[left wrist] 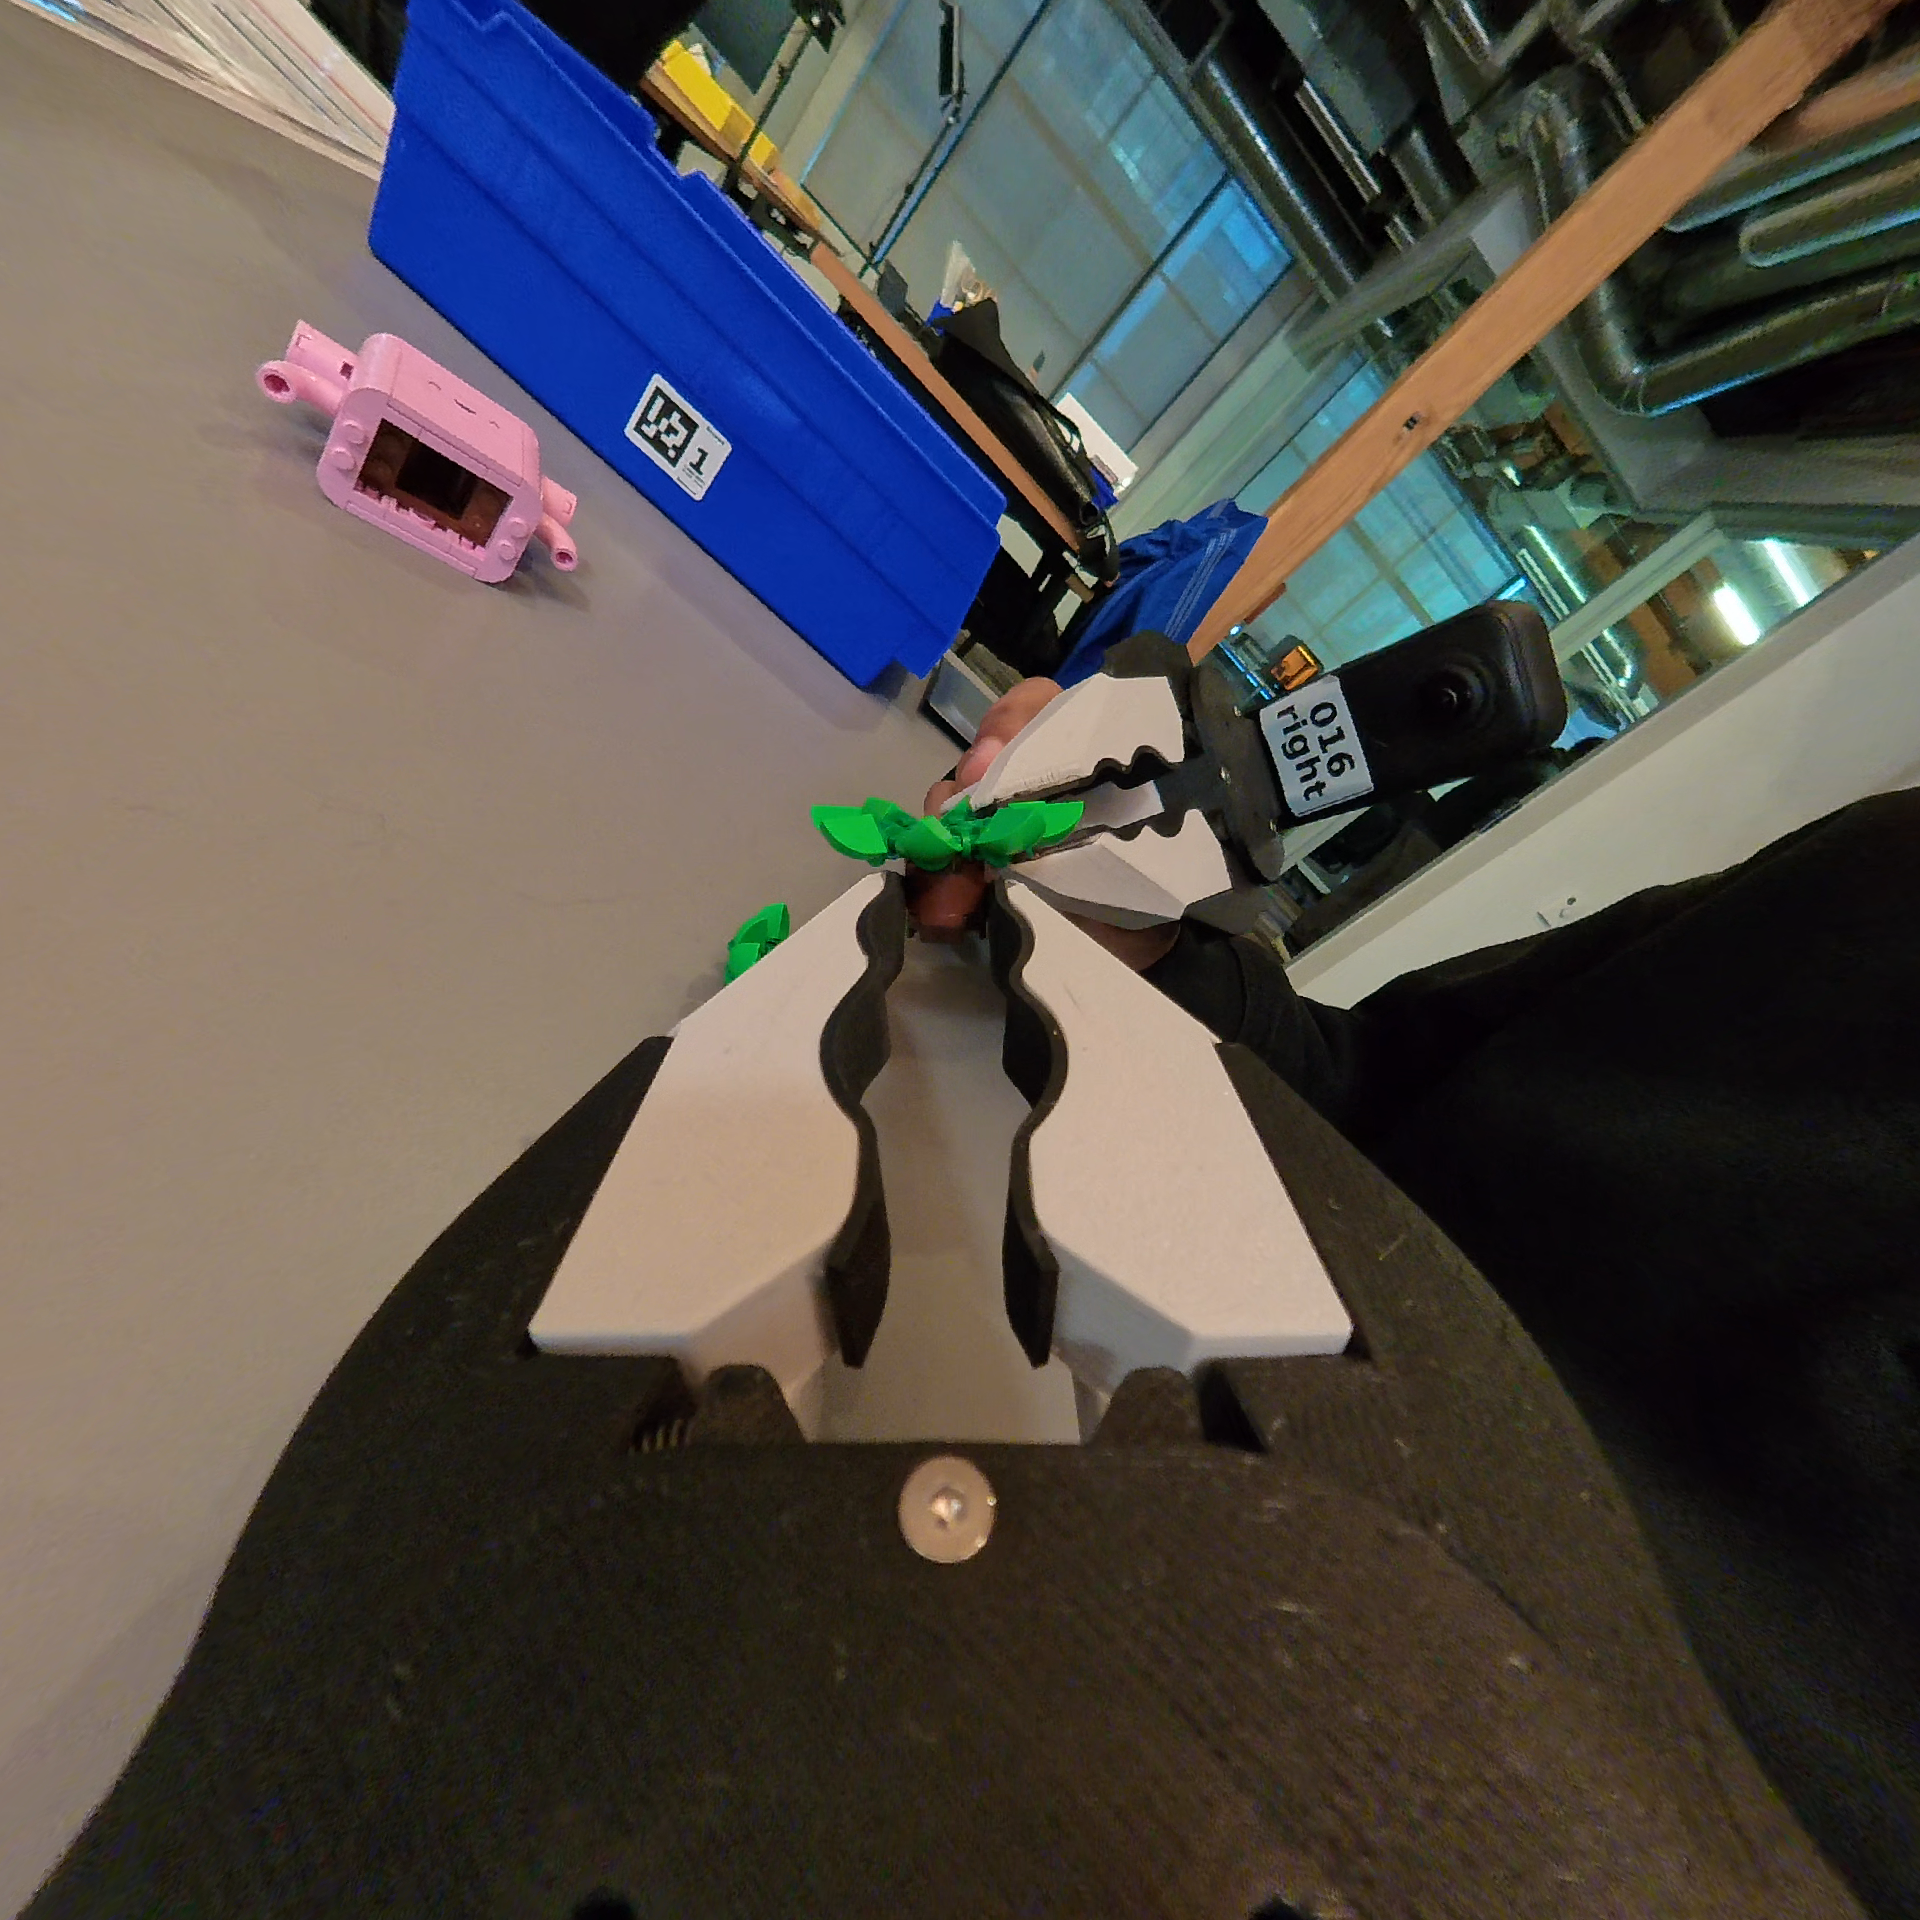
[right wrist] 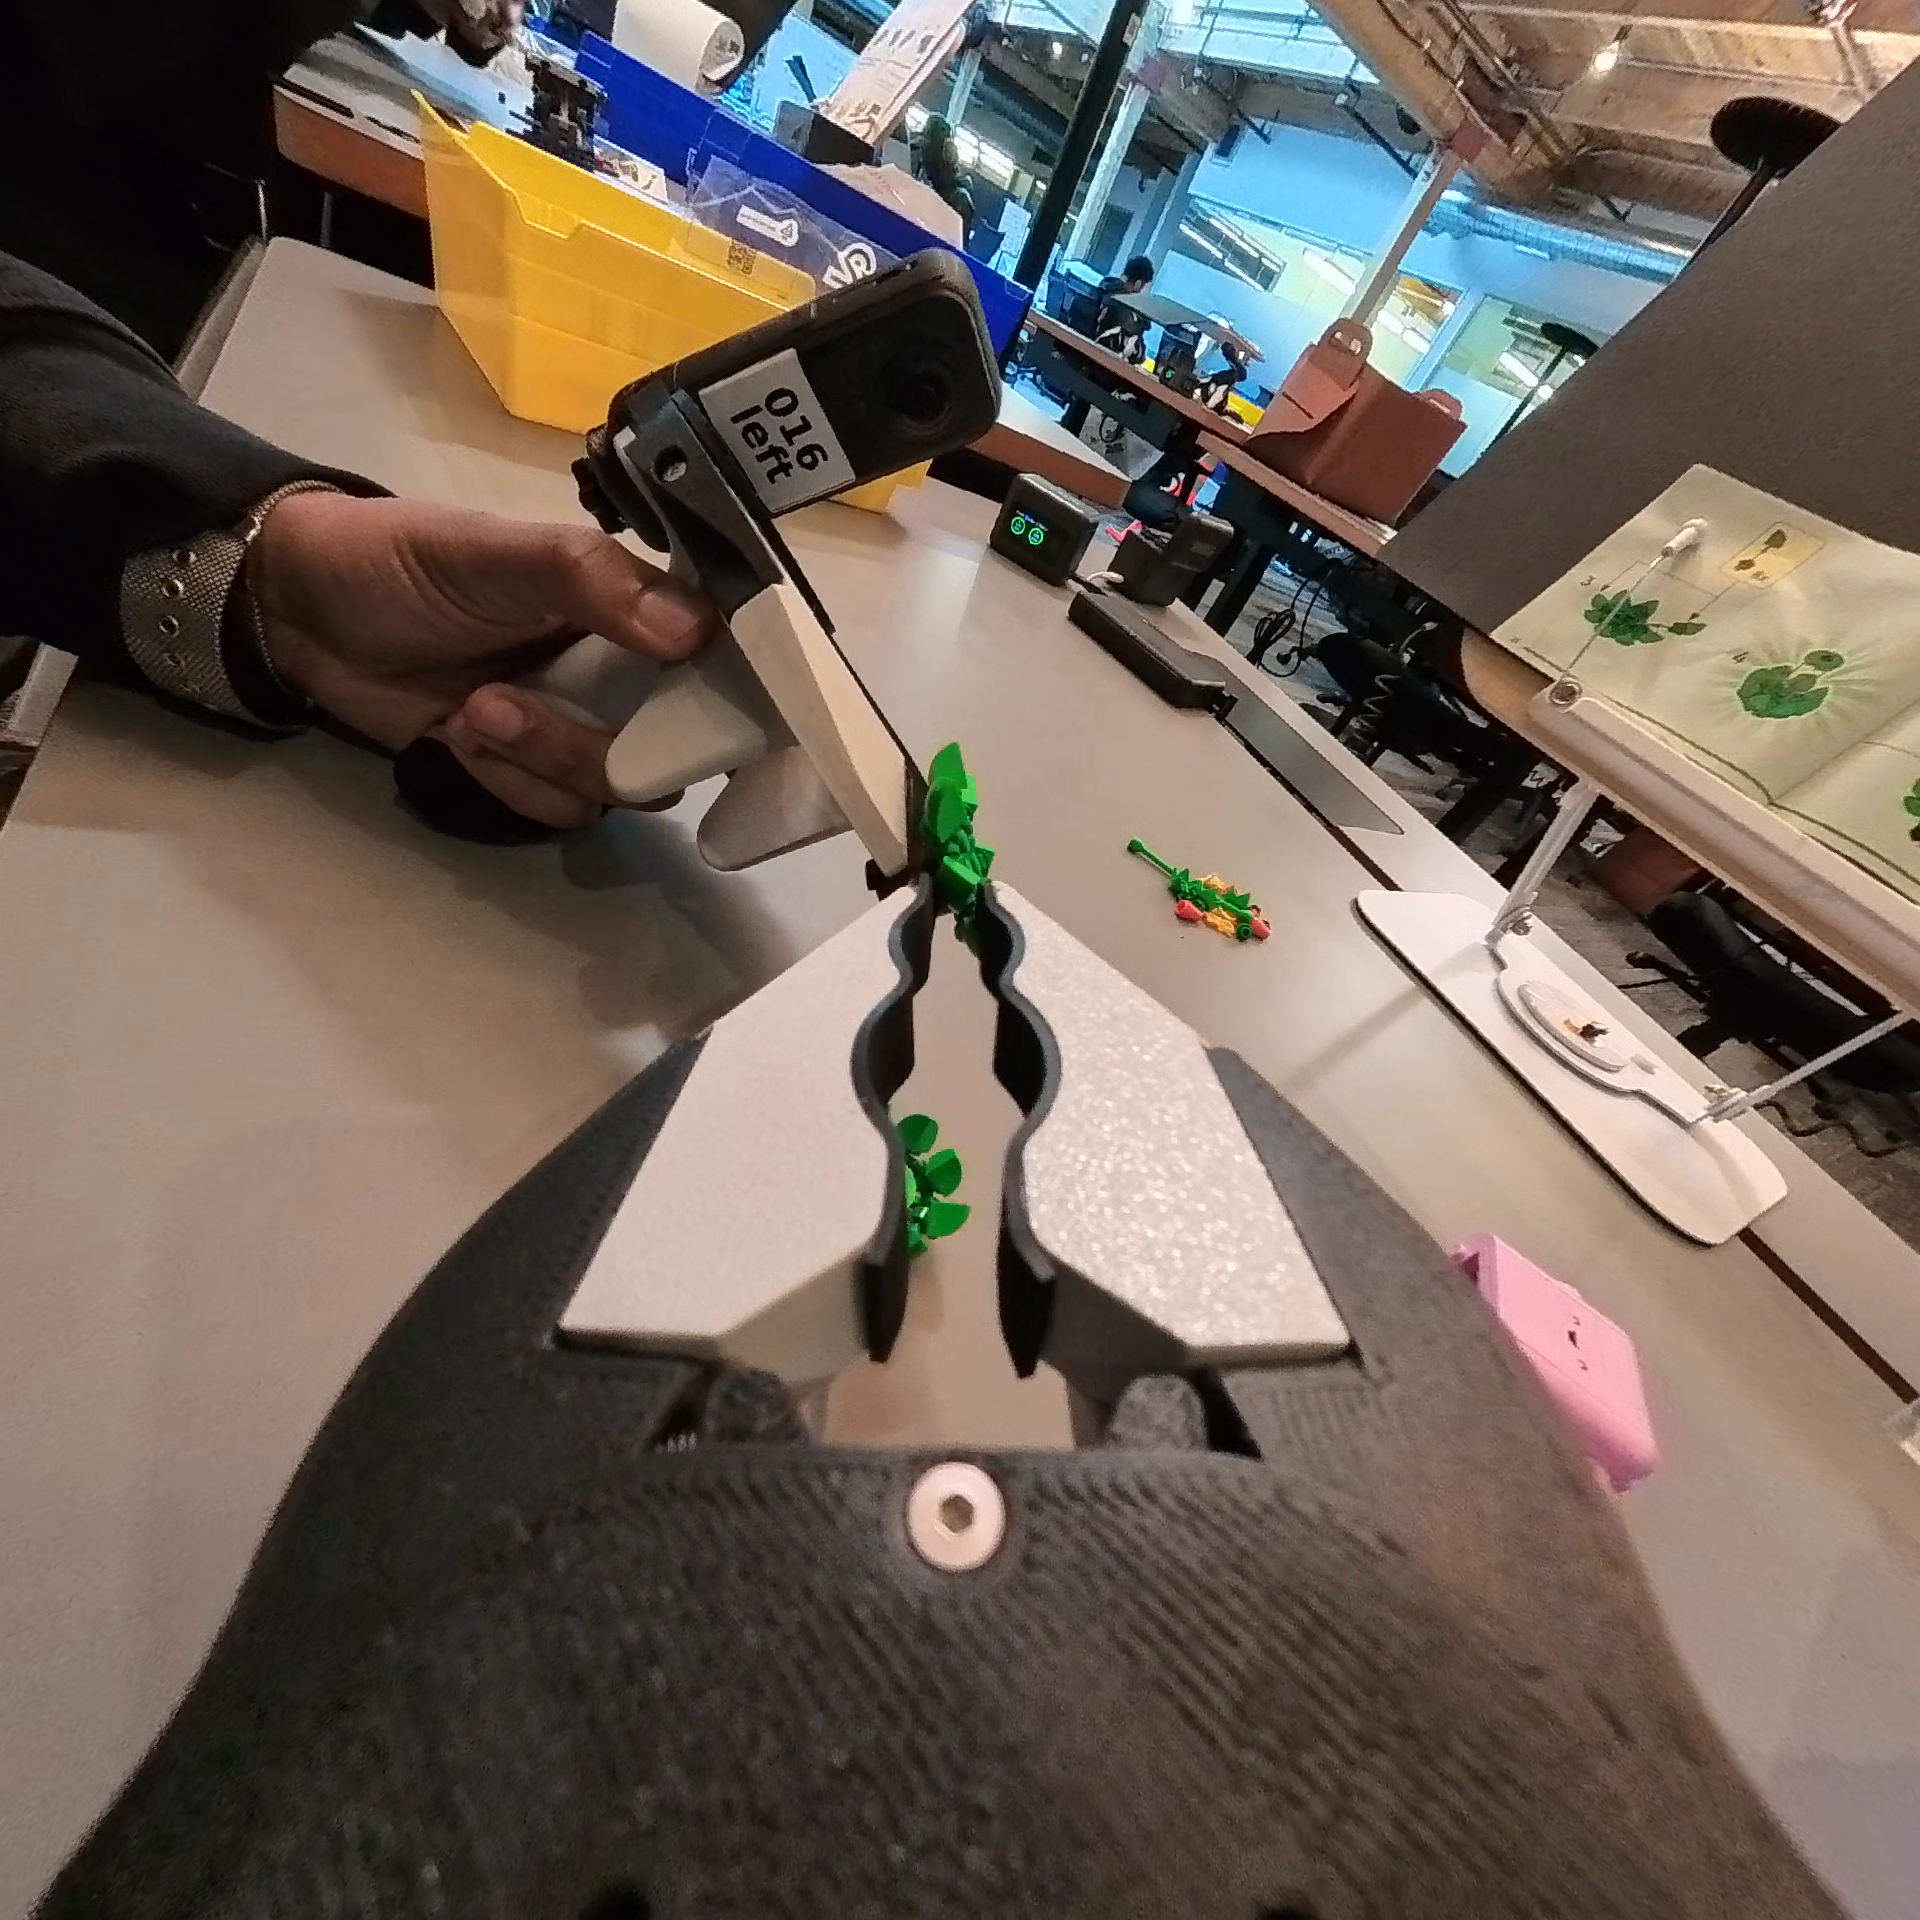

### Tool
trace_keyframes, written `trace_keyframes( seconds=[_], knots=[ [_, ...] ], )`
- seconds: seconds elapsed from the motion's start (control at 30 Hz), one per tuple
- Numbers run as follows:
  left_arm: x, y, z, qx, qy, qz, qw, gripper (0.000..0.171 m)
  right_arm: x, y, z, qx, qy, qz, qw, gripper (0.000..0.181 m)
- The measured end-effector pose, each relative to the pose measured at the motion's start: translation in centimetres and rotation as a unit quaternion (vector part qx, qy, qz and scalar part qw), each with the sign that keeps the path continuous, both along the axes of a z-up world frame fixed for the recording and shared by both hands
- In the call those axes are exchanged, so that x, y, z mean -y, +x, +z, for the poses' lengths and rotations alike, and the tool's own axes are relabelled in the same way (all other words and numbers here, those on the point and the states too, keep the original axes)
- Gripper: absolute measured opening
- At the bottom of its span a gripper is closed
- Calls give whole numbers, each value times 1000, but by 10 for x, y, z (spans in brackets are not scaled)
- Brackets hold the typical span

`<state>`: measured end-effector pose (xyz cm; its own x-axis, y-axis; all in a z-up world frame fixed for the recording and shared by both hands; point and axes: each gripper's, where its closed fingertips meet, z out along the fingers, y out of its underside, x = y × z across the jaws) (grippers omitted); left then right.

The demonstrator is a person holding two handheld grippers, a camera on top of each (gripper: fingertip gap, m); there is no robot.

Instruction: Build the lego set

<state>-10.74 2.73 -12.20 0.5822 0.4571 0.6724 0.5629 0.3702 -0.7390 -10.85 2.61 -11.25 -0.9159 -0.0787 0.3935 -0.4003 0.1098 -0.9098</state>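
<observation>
My left gripper (left wrist: 940, 896) is shut on a small brown piece (left wrist: 945, 902) at its tips. My right gripper (right wrist: 954, 906) is shut on a green leaf cluster (right wrist: 956, 831) that sits right on top of the brown piece. The two grippers meet tip to tip above the table; in the left wrist view the right gripper (left wrist: 997, 821) pinches the leaf cluster (left wrist: 935, 831). A second green leaf cluster (right wrist: 930, 1184) lies on the table below. A pink brick body (left wrist: 426, 457) with a dark opening lies farther off.
A blue bin (left wrist: 675, 364) stands behind the pink body. A green stem with red and yellow bits (right wrist: 1210, 894) lies on the table. An open instruction booklet on a white stand (right wrist: 1714, 665) is at the right, a yellow bin (right wrist: 582, 301) at the back. Left and right tips are no more than a few centimetres apart.
</observation>
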Motion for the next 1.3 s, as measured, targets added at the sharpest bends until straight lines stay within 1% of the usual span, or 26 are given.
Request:
trace_keyframes(
  seconds=[0.33, 0.4, 0.5, 0.57, 0.63, 0.73, 0.93, 1.03, 1.13, 1.2, 1.3],
  knots=[
    [1, 0, 1, -4, -2, 3, 1000, 13, 0, 2, 0, -7, -2, 2, 1000, 12],
    [2, 0, 2, -9, -2, 5, 1000, 13, 0, 2, 2, 8, -8, 5, 1000, 16],
    [7, 0, 5, -23, -8, 16, 1000, 13, -2, 0, 11, 60, -27, 12, 998, 25],
    [9, 3, 13, -51, -9, 17, 998, 13, -6, -5, 19, 91, -47, 13, 995, 27],
    [8, 13, 31, -107, 2, 5, 994, 13, -11, -9, 29, 122, -72, 17, 990, 29],
    [10, 23, 48, -171, -16, 12, 985, 13, -18, -17, 40, 167, -105, 22, 980, 29],
    [16, 27, 56, -206, -26, 30, 978, 12, -27, -26, 50, 228, -136, 34, 964, 28],
    [19, 25, 53, -217, -68, 52, 972, 12, -27, -27, 50, 243, -136, 38, 960, 27],
    [17, 21, 43, -225, -143, 72, 961, 12, -26, -27, 47, 244, -129, 38, 961, 27],
    [14, 20, 38, -232, -184, 76, 952, 12, -24, -26, 45, 242, -123, 39, 962, 27],
    [9, 19, 32, -236, -219, 77, 944, 13, -22, -23, 42, 241, -114, 45, 963, 27]
  ],
)
